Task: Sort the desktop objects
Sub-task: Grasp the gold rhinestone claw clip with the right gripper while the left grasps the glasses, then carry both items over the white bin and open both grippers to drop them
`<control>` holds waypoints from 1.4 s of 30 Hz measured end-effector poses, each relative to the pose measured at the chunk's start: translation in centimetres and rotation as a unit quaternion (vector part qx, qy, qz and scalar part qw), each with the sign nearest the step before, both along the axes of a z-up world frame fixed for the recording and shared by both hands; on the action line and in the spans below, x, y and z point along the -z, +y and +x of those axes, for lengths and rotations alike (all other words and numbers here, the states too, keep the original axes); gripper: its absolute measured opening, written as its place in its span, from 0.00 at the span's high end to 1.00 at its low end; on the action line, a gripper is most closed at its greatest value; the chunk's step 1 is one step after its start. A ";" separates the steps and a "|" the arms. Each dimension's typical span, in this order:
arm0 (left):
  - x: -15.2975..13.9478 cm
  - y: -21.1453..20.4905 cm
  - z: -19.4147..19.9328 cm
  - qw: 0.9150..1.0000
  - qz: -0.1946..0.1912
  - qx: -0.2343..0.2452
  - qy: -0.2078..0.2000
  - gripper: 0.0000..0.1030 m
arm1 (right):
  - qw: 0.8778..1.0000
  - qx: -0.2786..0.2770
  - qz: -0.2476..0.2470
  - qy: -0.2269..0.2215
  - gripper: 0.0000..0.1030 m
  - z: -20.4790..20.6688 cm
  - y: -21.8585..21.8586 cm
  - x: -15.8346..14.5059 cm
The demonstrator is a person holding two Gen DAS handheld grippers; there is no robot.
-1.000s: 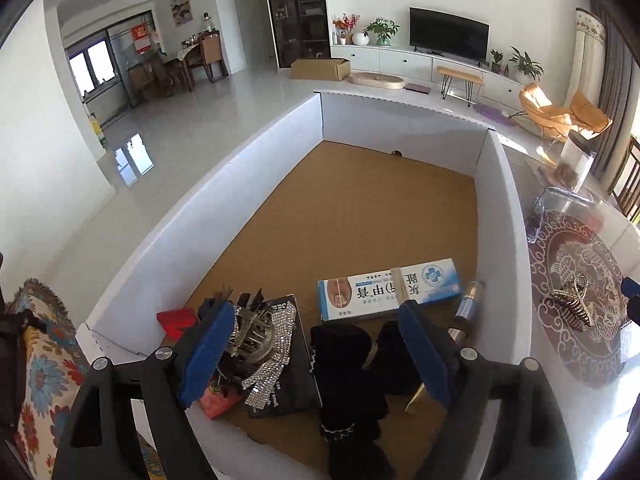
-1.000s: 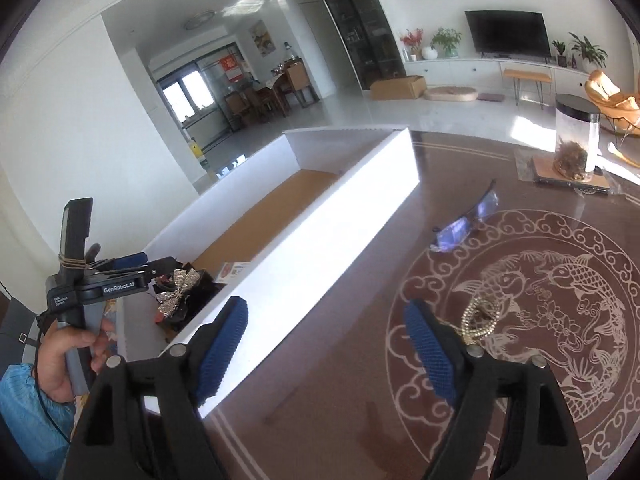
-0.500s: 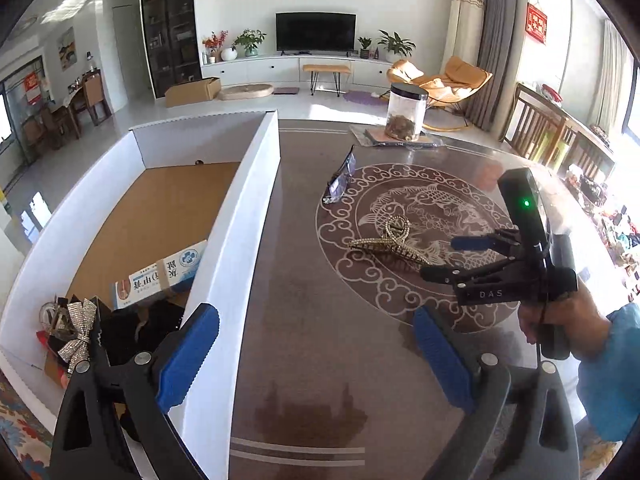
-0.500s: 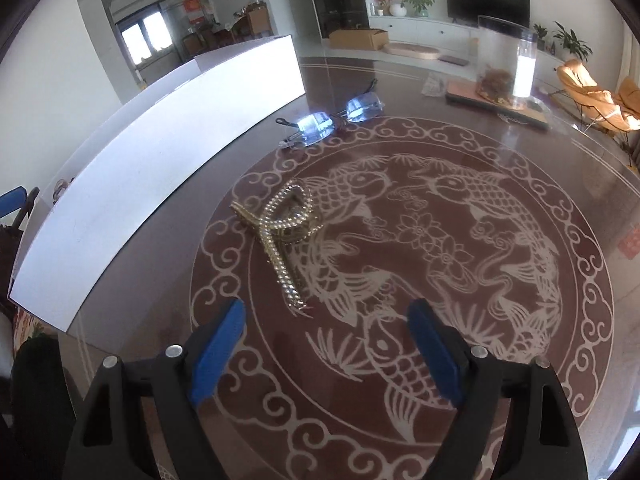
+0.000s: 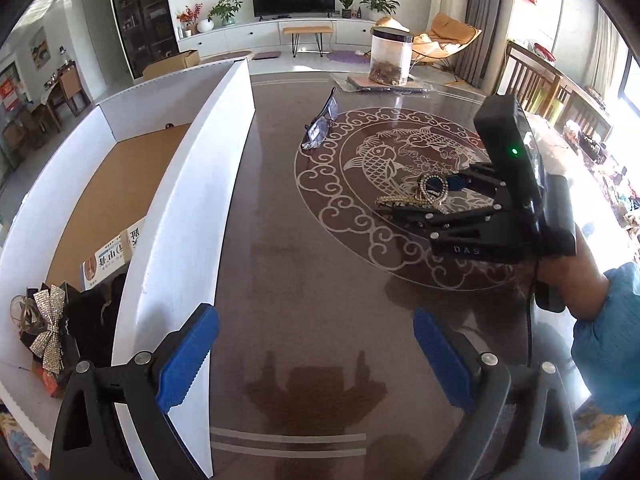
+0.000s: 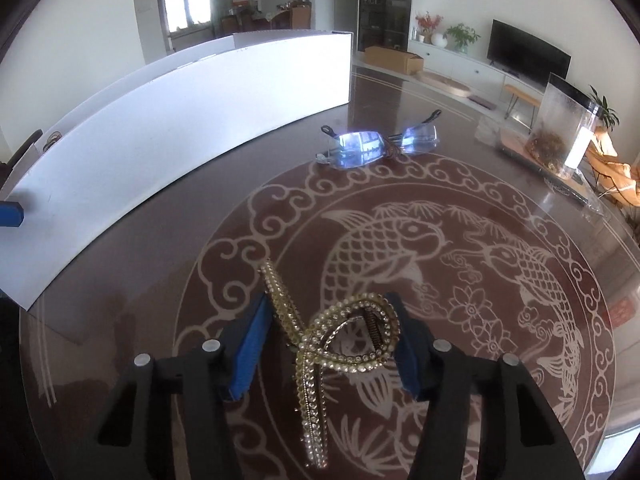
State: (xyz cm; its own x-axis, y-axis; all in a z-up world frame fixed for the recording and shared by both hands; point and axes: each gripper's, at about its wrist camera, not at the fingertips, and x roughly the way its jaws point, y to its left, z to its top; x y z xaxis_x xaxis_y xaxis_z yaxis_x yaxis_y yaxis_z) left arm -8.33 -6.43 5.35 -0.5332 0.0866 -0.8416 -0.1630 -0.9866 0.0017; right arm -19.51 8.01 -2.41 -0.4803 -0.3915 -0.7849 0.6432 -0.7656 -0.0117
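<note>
While left gripper [image 5: 316,360] hovers spread, right gripper [image 6: 328,344] angles down, fingers closing around hair clip [image 6: 340,332]

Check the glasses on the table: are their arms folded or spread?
Folded. The glasses lie on the bare table beside the white box, and their arms cross behind the lenses rather than sticking out.

the left hand-held gripper [image 5: 316,356] hangs wide open over bare dark table [image 5: 304,248], nothing between its blue pads. across the fish medallion, the right hand-held gripper [image 5: 416,196] is closing around a gold rhinestone hair claw [image 5: 420,194]. folded glasses [image 5: 322,126] lie near the white box [image 5: 200,200], which holds a rhinestone bow [image 5: 48,328].
</note>
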 end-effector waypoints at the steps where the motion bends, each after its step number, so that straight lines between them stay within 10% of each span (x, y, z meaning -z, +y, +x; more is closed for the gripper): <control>1: 0.0 0.5 -1.0 1.000 0.001 0.007 0.002 0.04 | 1.000 0.007 0.003 0.002 0.44 1.1 1.2 0.0; 17: 7.1 6.3 -26.4 0.996 -0.078 0.011 -0.031 0.04 | 0.996 0.088 -0.009 -0.007 0.43 5.1 8.1 0.0; 20: 7.5 5.9 -27.2 0.999 -0.030 0.017 -0.022 0.04 | 0.996 0.088 -0.002 -0.003 0.43 5.2 7.8 0.0; 21: 7.3 5.5 -27.2 1.000 -0.004 0.020 -0.017 0.24 | 0.996 0.088 -0.002 -0.003 0.43 5.2 7.8 -0.1; 24: 6.7 5.9 -26.7 1.000 -0.005 0.020 0.001 0.71 | 0.996 0.088 -0.002 -0.003 0.43 5.3 7.8 -0.1; 35: 6.4 5.3 -9.2 0.999 0.046 0.028 0.001 0.72 | 0.993 0.120 -0.011 -0.003 0.57 4.8 8.8 -0.2; 42: -0.4 2.2 0.3 0.995 0.075 0.018 0.066 0.72 | 0.989 0.124 -0.076 -0.039 0.57 6.4 9.4 -1.2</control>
